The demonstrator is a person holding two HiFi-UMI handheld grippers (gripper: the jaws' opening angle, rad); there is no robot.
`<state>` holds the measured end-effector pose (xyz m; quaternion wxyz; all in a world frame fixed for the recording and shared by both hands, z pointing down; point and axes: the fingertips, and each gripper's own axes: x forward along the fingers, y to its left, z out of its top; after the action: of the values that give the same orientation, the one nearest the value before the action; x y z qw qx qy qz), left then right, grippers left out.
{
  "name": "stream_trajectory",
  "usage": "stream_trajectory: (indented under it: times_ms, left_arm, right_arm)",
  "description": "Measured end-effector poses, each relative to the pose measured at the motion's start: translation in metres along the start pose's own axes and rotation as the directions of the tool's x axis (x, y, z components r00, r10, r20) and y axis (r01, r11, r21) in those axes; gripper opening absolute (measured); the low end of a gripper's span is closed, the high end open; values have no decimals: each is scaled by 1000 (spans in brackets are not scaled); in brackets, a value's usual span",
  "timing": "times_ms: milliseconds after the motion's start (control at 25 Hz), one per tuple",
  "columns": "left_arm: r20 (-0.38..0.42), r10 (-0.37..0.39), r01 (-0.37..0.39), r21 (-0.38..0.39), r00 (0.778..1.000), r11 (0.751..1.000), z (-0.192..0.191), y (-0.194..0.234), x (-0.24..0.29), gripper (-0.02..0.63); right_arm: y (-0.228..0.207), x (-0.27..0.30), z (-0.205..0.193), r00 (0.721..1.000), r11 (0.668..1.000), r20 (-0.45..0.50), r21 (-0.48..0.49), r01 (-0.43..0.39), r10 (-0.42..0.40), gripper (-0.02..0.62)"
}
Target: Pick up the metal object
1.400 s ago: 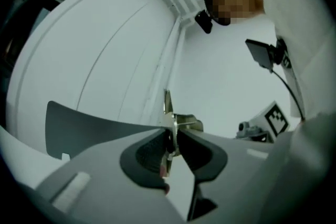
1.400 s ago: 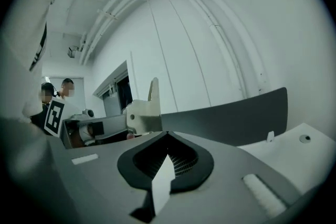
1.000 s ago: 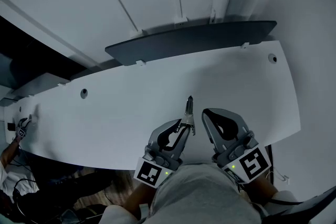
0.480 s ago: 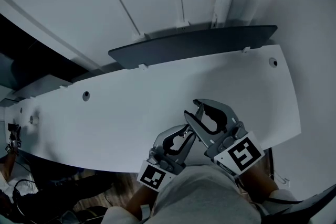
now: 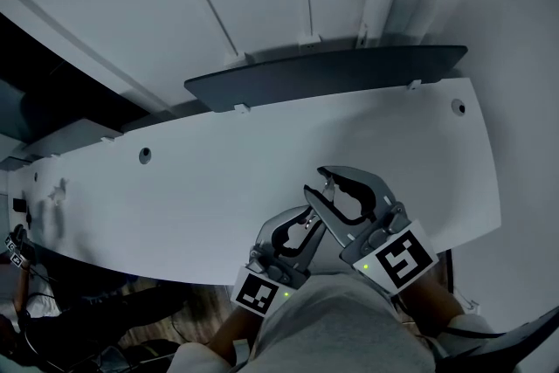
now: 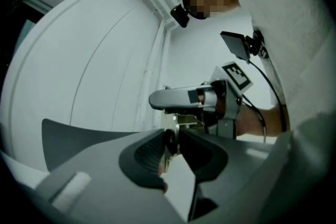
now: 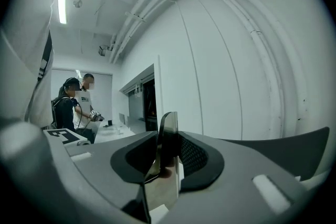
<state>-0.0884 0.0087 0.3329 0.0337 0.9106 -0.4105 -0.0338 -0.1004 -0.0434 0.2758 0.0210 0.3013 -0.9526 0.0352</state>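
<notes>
The metal object [image 7: 168,136] is a thin shiny piece that stands upright between the pads of my right gripper [image 7: 164,157], whose jaws are closing on it. In the head view it is almost hidden where the two grippers meet, just above the white table's [image 5: 201,179] near edge. My left gripper [image 5: 307,221] holds the object's [image 6: 169,145] lower part, shut on it. My right gripper [image 5: 320,188] reaches across from the right and grips the same piece just past the left jaws. One right gripper finger [image 6: 173,98] lies crosswise above the left jaws.
A dark grey shelf [image 5: 323,70] runs along the wall behind the table. Round holes [image 5: 145,155] are set in the tabletop. Two people [image 7: 73,102] stand at another table far to the left. A white wall with conduits [image 7: 236,23] rises ahead.
A second ago the left gripper alone held the object, its tip pointing away, with the right gripper beside it. The right gripper has moved left over the left jaws and taken hold.
</notes>
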Motion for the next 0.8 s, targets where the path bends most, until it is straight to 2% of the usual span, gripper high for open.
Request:
stream_trajectory:
  times_ms: [280, 360, 440, 520, 600, 720, 800]
  left_arm:
    - [16, 71, -71, -3, 997, 997, 7, 4, -21, 84]
    - [18, 98, -98, -18, 995, 995, 10, 9, -34, 68]
    - [22, 136, -135, -21, 991, 991, 10, 18, -46, 2]
    - [22, 183, -183, -6, 983, 983, 8, 29, -54, 0]
    - [-7, 258, -257, 30, 966, 966, 2, 42, -57, 0]
    - [-67, 387, -379, 106, 920, 919, -8, 67, -61, 0]
    - [-78, 420, -414, 88, 904, 906, -13, 75, -56, 0]
  right_arm:
    - [-15, -5, 7, 999, 999, 15, 1, 42, -42, 115]
    - [-12, -6, 11, 999, 1000, 26, -8, 30, -30, 115]
    - [-6, -8, 13, 999, 1000, 34, -9, 1, -1, 115]
    - [3, -9, 15, 998, 999, 46, -10, -37, 37, 115]
    - [17, -10, 19, 995, 997, 55, -18, -77, 78, 115]
    - [42, -7, 24, 989, 991, 61, -16, -132, 132, 114]
    - [51, -5, 25, 986, 988, 69, -5, -151, 151, 115]
